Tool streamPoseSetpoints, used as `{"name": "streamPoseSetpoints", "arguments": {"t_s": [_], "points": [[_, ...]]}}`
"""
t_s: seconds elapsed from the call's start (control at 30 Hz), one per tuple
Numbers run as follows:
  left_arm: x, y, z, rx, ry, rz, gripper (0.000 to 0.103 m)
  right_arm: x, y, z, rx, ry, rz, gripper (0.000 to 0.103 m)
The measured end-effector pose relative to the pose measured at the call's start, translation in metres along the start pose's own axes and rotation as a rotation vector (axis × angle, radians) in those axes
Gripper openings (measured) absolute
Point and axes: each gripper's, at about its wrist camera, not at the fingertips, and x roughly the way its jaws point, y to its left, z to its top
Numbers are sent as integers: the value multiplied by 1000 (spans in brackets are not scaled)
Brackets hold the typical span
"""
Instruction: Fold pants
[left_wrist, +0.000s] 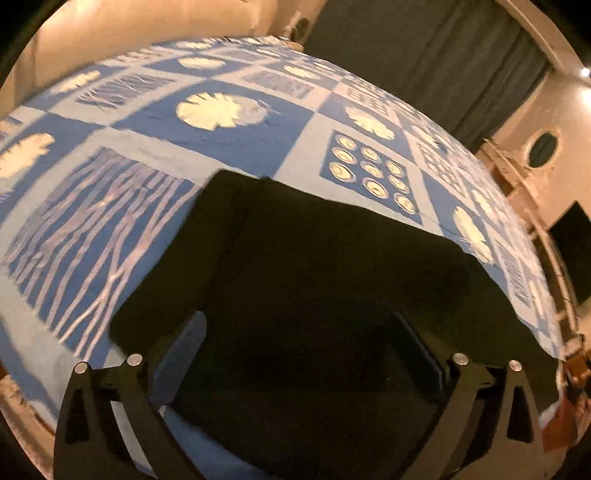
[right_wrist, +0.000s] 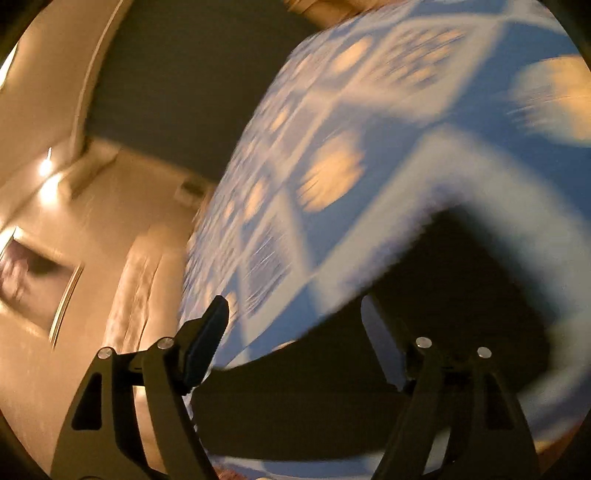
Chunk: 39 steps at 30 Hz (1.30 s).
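On my left wrist view I see a blue-and-white patterned bedspread (left_wrist: 229, 147) running from the left edge across the bed, printed with pale leaf rosettes, streaked panels and a grid of small circles. The dark folded pants (left_wrist: 314, 266) lie flat on it in the lower middle, reaching under my left hand-held gripper (left_wrist: 303, 354), whose jaws stand wide apart with nothing clamped; the cloth only lies below them. Further right hang dark curtains (left_wrist: 443, 55), and a round-framed mirror (left_wrist: 542, 148) sits on the cream wall.

On my right wrist view, badly blurred, a cream wall (right_wrist: 44, 92) fills the left, then the bedspread (right_wrist: 369, 110). My right hand-held gripper (right_wrist: 295, 325) has its jaws apart and empty, over the edge of the pants (right_wrist: 461, 314) at lower right.
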Motion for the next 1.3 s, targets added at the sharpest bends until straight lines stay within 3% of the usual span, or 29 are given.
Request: {"name": "streamPoseSetpoints", "arguments": {"t_s": [0.1,0.2,0.27,0.37,0.53,0.7,0.8,0.87,0.9,0.93,1.07,1.3], "points": [[-13,-9,-2,-21,-45,13,98,-31,-57,13,72,-22,-67,78],[-24,-26,-2,-12,-67,-4,98,-35,-95,22,121,16,-82,78],[-29,-38,-4,0,-74,-19,98,-31,-109,22,131,21,-35,78],[-31,-49,-8,-28,-65,-70,98,-19,-113,16,169,64,72,81],[-31,-69,-15,-32,-71,-123,98,-2,-106,11,133,186,120,83],[-28,-81,-19,5,-72,-132,98,9,-96,4,105,234,124,84],[-26,-80,-20,-6,-57,-142,98,11,-83,-1,69,231,77,83],[-25,-75,-22,-36,-50,-149,98,14,-77,-4,54,234,32,63],[-26,-73,-22,-47,-50,-152,98,19,-79,-10,88,270,49,21],[-26,-71,-23,-64,-47,-157,98,23,-78,-13,101,273,35,10],[-28,-66,-24,-95,-37,-161,98,23,-58,-21,69,209,-35,10],[-34,-77,-22,-55,-40,-169,98,24,33,-32,-113,169,-89,10]]}}
